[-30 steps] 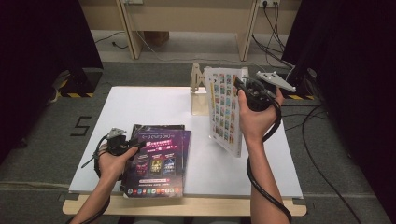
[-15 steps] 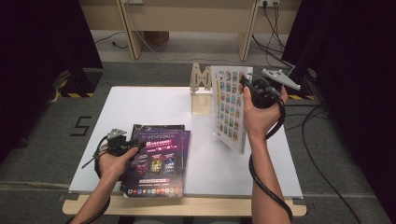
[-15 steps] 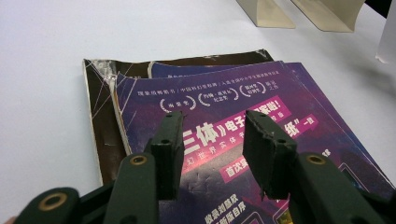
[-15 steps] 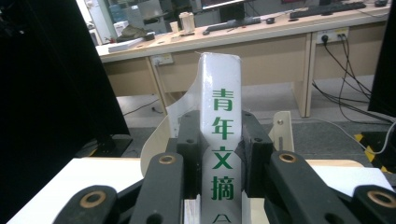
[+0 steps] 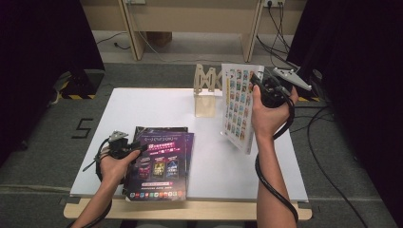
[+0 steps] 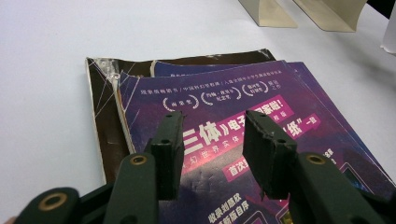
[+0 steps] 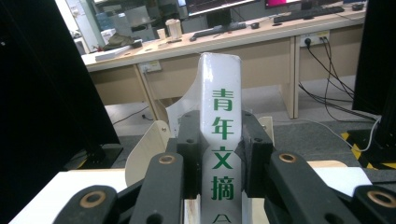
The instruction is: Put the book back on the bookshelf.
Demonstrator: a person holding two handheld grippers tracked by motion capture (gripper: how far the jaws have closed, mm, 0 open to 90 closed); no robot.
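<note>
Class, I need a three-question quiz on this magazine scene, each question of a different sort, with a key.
1. True or false: the right gripper is shut on the white magazine's spine.
2. The left gripper is: A) open above the purple magazine; B) gripping the wooden rack.
3. Fill in: the purple magazine lies on a ___ one.

Key: 1 true; 2 A; 3 dark.

Office-like lab: desks (image 7: pixel 219 44) with monitors (image 7: pixel 210 5), keyboards (image 7: pixel 322 11), black curtains (image 5: pixel 43 57), taped floor
</note>
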